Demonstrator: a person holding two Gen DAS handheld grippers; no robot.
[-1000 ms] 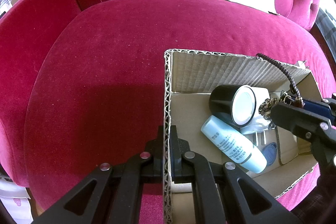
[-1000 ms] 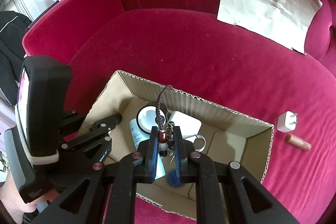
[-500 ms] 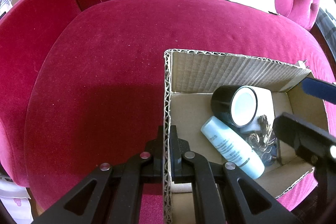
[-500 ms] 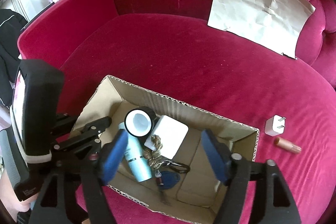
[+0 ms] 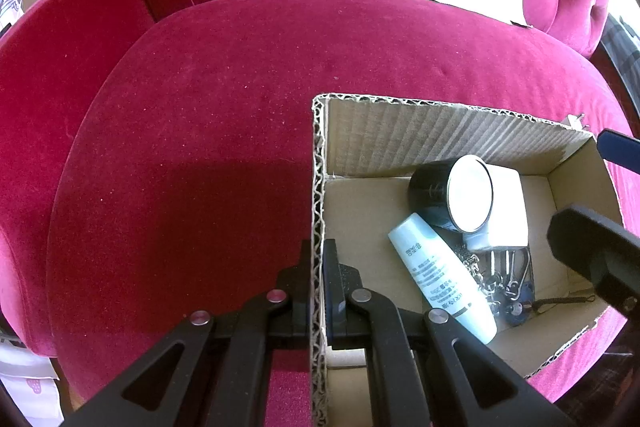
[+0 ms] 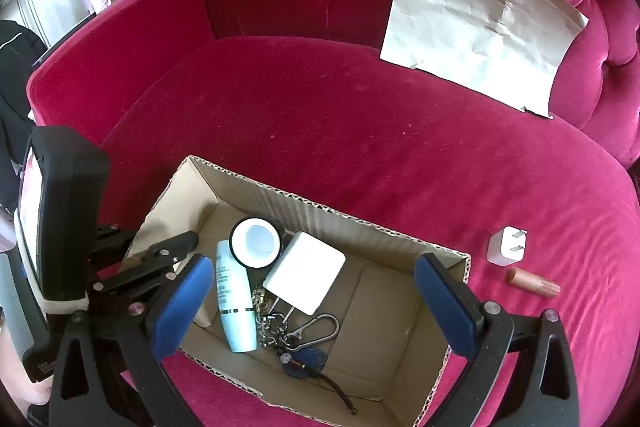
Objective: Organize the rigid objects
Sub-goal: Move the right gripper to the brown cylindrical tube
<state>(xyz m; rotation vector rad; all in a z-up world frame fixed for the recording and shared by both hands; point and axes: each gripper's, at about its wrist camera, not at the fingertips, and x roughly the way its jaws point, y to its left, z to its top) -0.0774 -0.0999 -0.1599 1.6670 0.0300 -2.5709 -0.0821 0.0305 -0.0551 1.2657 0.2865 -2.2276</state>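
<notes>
A cardboard box (image 6: 248, 187) sits on the red sofa seat. In it lie a pale blue bottle (image 6: 235, 301), a black jar with a white lid (image 6: 256, 243), a white charger block (image 6: 306, 277) and a keychain with a carabiner (image 6: 300, 335). My left gripper (image 5: 318, 267) is shut on the box's left wall (image 5: 318, 187). My right gripper (image 6: 316, 301) is open and empty above the box. A white plug adapter (image 6: 506, 247) and a lipstick (image 6: 532, 281) lie on the seat right of the box.
A crumpled paper sheet (image 6: 480, 35) leans on the sofa back. The sofa's arm (image 6: 100, 59) rises at the left. The seat in front of the backrest is bare velvet (image 6: 340, 115).
My right gripper opened and let the keychain drop into the box, then lifted back. The left gripper has kept hold of the box wall.
</notes>
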